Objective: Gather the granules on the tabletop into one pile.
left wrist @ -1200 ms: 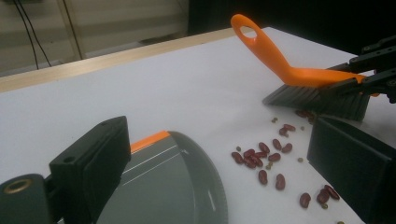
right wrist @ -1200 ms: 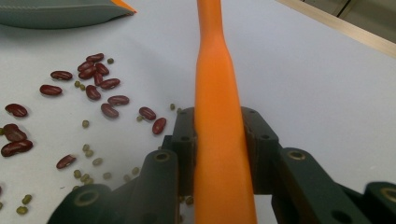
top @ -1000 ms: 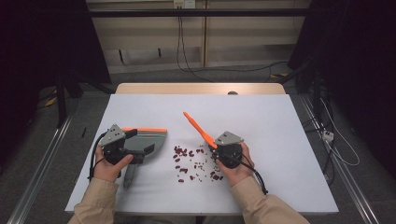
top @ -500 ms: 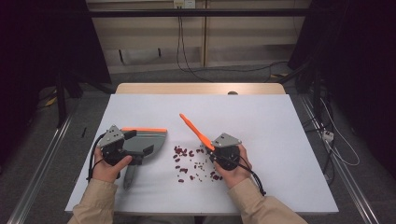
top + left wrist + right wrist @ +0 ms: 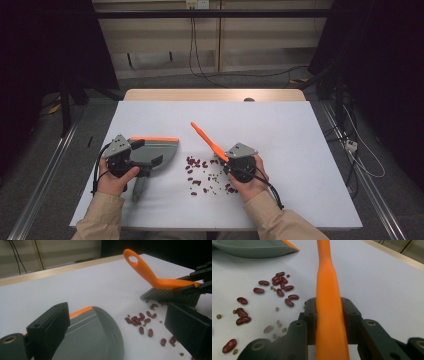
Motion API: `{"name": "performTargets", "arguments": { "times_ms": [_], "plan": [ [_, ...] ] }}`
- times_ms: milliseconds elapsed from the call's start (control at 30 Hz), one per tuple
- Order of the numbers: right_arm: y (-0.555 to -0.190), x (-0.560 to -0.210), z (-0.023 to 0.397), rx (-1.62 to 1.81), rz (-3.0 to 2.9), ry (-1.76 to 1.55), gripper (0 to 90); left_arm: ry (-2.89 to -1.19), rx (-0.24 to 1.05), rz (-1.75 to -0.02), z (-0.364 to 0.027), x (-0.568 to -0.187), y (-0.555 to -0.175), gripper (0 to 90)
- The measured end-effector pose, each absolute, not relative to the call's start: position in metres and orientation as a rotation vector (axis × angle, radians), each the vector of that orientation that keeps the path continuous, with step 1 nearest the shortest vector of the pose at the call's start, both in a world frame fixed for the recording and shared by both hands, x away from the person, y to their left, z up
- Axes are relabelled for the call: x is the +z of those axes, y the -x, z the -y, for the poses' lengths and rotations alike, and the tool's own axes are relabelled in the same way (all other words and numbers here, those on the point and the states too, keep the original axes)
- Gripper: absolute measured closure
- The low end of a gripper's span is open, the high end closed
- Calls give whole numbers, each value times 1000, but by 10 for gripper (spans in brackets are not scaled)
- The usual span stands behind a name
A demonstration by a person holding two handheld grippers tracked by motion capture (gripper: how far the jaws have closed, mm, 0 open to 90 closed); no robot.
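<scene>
An orange hand brush (image 5: 207, 141) with dark bristles (image 5: 170, 295) stands on the white table (image 5: 280, 130), its handle slanting up to the far left. My right gripper (image 5: 329, 315) is shut on that handle. Red beans (image 5: 200, 175) and small green ones lie scattered between the two hands. On their left lies a grey dustpan (image 5: 155, 150) with an orange rim. My left gripper (image 5: 117, 322) reaches over the dustpan with its jaws wide apart. One jaw sits beside the orange rim, and bare table shows between the dustpan's curved edge and the other jaw.
A wooden strip (image 5: 215, 95) runs along the table's far edge. Cables (image 5: 195, 55) hang behind it, and more cables lie on the floor at the right (image 5: 355, 145). Metal rails flank the table.
The right hand and the brush have shifted slightly to the left, toward the beans. The left hand and the dustpan have kept still.
</scene>
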State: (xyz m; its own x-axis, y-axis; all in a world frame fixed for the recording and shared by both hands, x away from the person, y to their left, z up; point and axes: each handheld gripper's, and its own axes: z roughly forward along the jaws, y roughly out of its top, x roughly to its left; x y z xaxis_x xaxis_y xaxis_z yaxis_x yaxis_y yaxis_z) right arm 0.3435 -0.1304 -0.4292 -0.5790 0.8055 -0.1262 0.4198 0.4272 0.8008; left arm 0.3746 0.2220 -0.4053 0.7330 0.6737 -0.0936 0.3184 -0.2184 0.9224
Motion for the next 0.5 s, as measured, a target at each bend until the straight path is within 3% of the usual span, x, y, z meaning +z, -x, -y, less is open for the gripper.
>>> {"name": "performTargets", "arguments": {
  "times_ms": [500],
  "plan": [
    [-342,-429,130,1033,-2192,-1019,702,-1817,398,-779,-223,-405,-374,62]
  ]
}}
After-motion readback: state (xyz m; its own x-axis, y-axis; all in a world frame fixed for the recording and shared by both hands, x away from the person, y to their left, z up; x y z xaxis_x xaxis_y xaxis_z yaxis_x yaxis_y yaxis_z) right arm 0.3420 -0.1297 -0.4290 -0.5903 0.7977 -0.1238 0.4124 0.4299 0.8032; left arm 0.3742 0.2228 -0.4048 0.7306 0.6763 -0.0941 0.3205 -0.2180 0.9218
